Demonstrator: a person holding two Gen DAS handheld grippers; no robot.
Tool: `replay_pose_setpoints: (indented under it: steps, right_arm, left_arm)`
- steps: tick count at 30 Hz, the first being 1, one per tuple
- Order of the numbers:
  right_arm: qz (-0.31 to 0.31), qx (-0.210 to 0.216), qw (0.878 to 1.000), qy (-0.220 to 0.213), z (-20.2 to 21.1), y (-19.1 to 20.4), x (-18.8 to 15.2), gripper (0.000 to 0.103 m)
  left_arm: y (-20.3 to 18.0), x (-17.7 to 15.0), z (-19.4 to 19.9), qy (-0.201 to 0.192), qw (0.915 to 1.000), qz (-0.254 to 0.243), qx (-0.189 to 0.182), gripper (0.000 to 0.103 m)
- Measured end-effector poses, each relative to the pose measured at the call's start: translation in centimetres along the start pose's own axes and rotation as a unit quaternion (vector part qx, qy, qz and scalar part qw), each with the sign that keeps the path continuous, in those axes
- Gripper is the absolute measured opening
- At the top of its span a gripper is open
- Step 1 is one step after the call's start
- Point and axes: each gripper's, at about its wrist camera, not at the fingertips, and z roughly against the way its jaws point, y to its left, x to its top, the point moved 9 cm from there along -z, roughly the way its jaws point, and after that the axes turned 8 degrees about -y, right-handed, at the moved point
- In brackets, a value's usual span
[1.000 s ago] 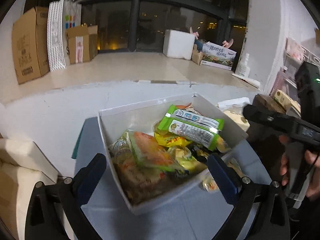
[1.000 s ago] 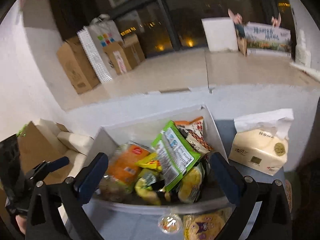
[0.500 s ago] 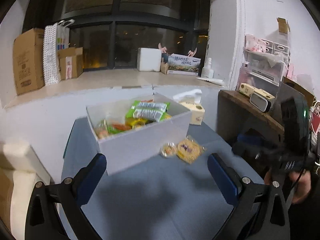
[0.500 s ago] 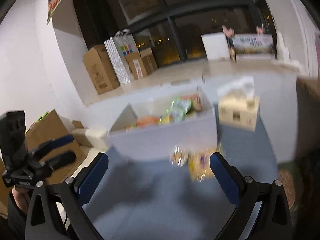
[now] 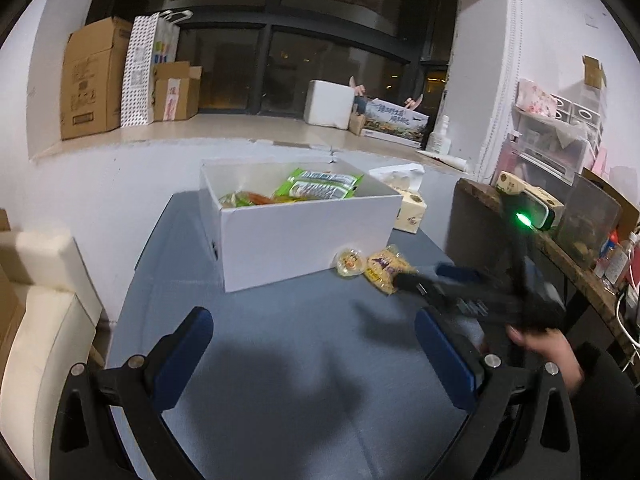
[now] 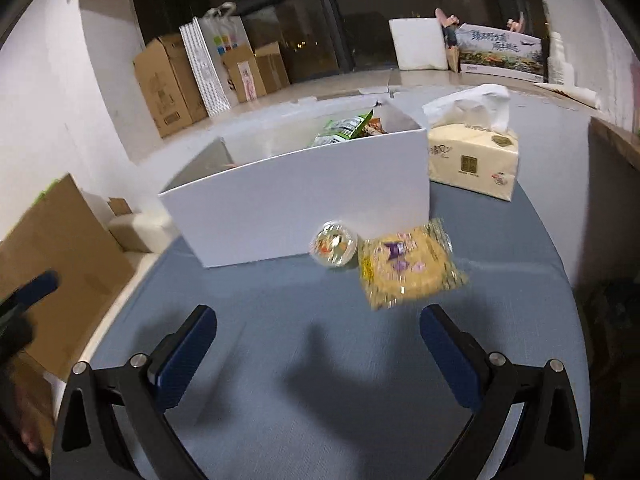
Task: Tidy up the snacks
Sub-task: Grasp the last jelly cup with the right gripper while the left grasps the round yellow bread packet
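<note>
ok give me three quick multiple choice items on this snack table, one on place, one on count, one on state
1. Where is the yellow plastic snack packet?
A. inside the white cardboard box
B. on the table, outside the box
C. on the tissue pack

2. How many snacks lie outside the box?
A. two
B. none
C. five

3. The right claw is
A. shut on the packet
B. open, empty
C. holding the box

B: it lies on the blue cloth.
A: the packet and the small round clear jelly cup.
B: fingers apart, nothing between.

Both claws (image 5: pixel 312 344) (image 6: pixel 318 346) agape, empty.
</note>
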Motion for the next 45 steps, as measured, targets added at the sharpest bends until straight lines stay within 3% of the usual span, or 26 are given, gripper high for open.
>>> replay_pose_setpoints:
  steps: [6, 13, 15, 16, 17, 21, 24, 32, 35, 40, 45]
  right_arm:
    - [0.065, -0.028, 0.997, 0.042, -6.8, 0.5, 1.4, 0.103]
    - [0.084, -0.053, 0.991, 0.088, -11.7, -0.1, 0.1, 0.102]
    - [0.098, -0.068, 0.989, 0.086, -11.9, -0.2, 0.1, 0.080]
    - [0.102, -0.069, 0.989, 0.085, -11.8, -0.2, 0.2, 0.054]
    - [0.097, -0.062, 0.990, 0.084, -11.5, -0.1, 0.3, 0.051]
    - [0.101, -0.047, 0.992, 0.064, -9.7, 0.0, 0.4, 0.051]
    - [0.070, -0.026, 0.996, 0.056, -7.3, -0.3, 0.5, 0.051]
    - [-0.014, -0.013, 1.000, 0.014, 3.7, -3.3, -0.8, 0.051]
    - [-0.017, -0.033, 0.999, -0.010, 7.8, -4.8, -1.8, 0.051]
    - [-0.046, -0.063, 0.996, -0.031, 11.7, -7.6, -3.2, 0.051]
    - [-0.061, -0.075, 0.994, -0.042, 13.2, -10.0, -3.5, 0.051]
  left_arm:
    - [0.8, -0.6, 0.2, 0.002, 0.9999, 0.006, 0.010, 0.103]
    - [1.3, -1.5, 0.0, 0.012, 0.9998, 0.012, 0.014, 0.103]
    - [1.5, -1.8, -0.2, 0.017, 0.9996, 0.013, 0.017, 0.103]
    - [1.6, -1.9, -0.3, 0.018, 0.9996, 0.014, 0.018, 0.103]
    - [1.6, -1.9, -0.3, 0.019, 0.9995, 0.015, 0.018, 0.103]
    - [1.3, -2.1, -0.9, 0.024, 0.9996, 0.010, 0.014, 0.103]
    - [0.4, -2.2, -1.7, 0.032, 0.9995, -0.004, 0.004, 0.103]
    - [-4.5, -2.6, -6.7, 0.062, 0.9966, -0.044, -0.033, 0.103]
    - [-7.3, -2.9, -9.7, 0.081, 0.9931, -0.060, -0.059, 0.103]
    - [-10.6, -3.5, -15.2, 0.121, 0.9888, -0.066, -0.057, 0.103]
    - [-13.2, -3.0, -21.1, 0.142, 0.9855, -0.090, -0.022, 0.103]
